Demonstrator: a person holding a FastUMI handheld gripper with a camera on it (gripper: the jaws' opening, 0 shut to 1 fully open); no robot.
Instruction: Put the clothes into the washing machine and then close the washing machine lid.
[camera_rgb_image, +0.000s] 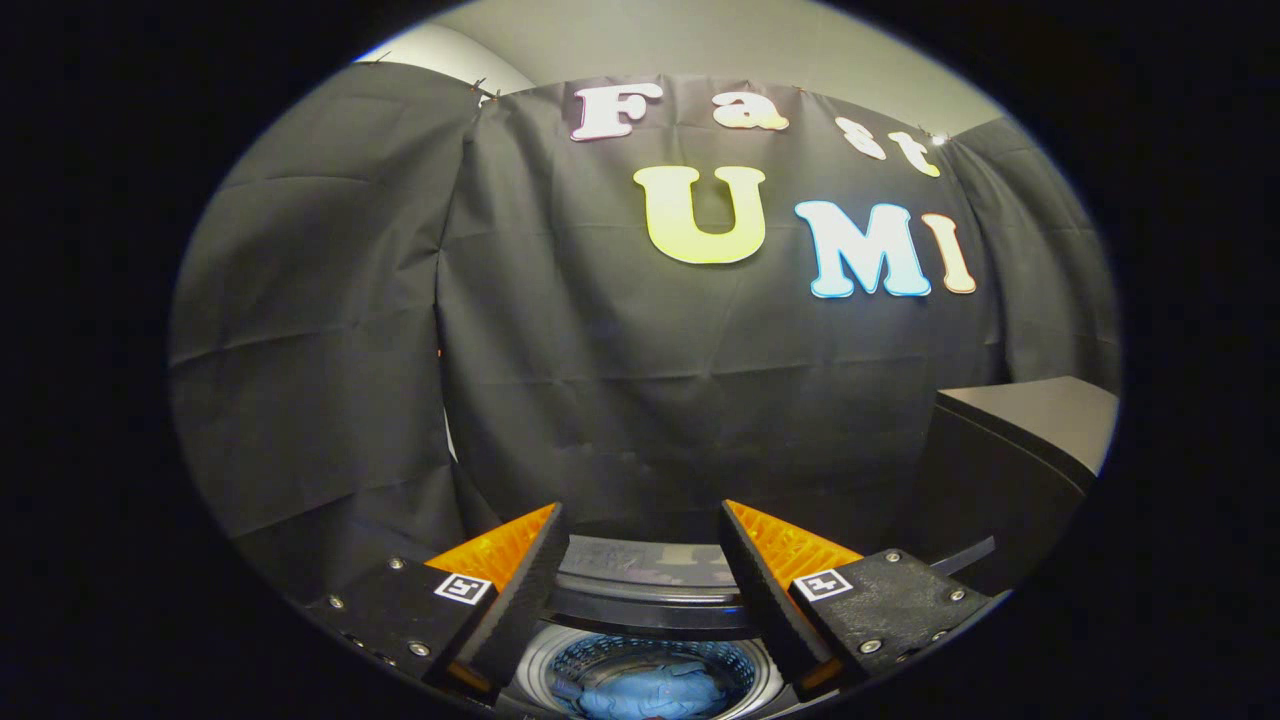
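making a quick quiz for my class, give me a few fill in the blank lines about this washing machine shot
1. The gripper has its fingers ____, with nothing held between them.
2. The cloth lying in the drum of the washing machine is ____ in colour.
3. The washing machine's lid is ____, so the drum shows.

Missing words: open; blue; open

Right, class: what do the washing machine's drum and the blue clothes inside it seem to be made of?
The round perforated drum looks like shiny metal, probably steel: rows of small holes, bright sheen. The crumpled blue clothes look like soft matte fabric, judging by the folds. The gripper is open above them.
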